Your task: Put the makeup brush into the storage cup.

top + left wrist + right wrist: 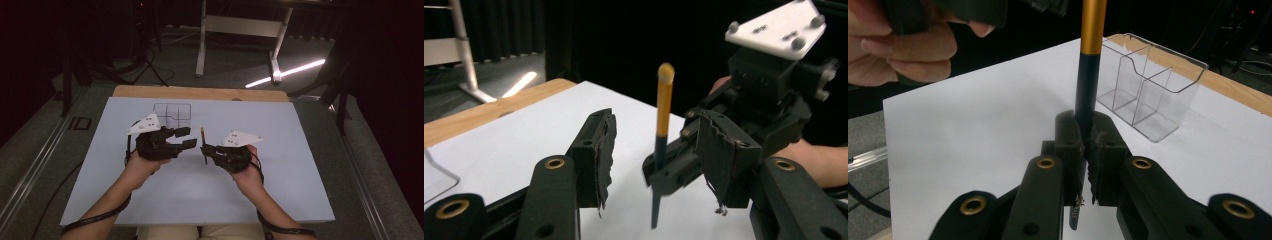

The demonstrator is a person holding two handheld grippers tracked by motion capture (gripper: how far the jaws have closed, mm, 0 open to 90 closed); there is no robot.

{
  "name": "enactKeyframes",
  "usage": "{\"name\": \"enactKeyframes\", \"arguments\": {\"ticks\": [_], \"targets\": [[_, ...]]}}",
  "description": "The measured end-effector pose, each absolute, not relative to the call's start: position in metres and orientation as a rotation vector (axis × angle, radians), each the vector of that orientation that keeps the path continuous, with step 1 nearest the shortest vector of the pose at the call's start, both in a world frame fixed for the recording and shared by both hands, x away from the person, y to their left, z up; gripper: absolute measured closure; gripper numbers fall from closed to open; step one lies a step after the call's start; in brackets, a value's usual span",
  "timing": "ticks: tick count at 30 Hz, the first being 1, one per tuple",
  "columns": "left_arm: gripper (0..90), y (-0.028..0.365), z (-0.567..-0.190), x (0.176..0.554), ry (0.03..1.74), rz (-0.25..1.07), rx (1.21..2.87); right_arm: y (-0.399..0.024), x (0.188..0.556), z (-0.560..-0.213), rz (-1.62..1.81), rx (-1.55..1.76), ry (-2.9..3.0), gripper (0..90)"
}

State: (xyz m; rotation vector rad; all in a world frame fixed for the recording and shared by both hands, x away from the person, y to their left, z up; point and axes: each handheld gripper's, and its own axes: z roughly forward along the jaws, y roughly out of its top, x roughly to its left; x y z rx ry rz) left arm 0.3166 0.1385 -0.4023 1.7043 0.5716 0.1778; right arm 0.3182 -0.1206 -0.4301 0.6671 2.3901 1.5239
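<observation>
Pen (203,145) upright, clamped low on dark barrel by right gripper (206,151), above white table (300,165) centre. Left gripper (186,137) just left of pen, jaws part open, nothing between pads, not touching pen. Clear organizer (172,113) at far side, well apart.

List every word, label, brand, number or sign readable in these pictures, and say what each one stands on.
None: no readable text in any view.
The pen clamped in the right gripper has a gold and dark barrel with no print that can be made out.
The clear organizer carries no label.
The white sheet on the table is blank.
The grey plates on the left gripper and the right gripper bear screws, no lettering.
</observation>
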Motion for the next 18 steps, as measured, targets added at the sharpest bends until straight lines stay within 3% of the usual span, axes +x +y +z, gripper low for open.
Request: {"name": "enactKeyframes", "arguments": {"ticks": [18], "targets": [[55.2, 0.121, -0.396, 0.323, 0.513, 0.15, 1.72, -0.117, 0.316, -0.431, 1.554, 0.603, 2.43, 84.3]]}}
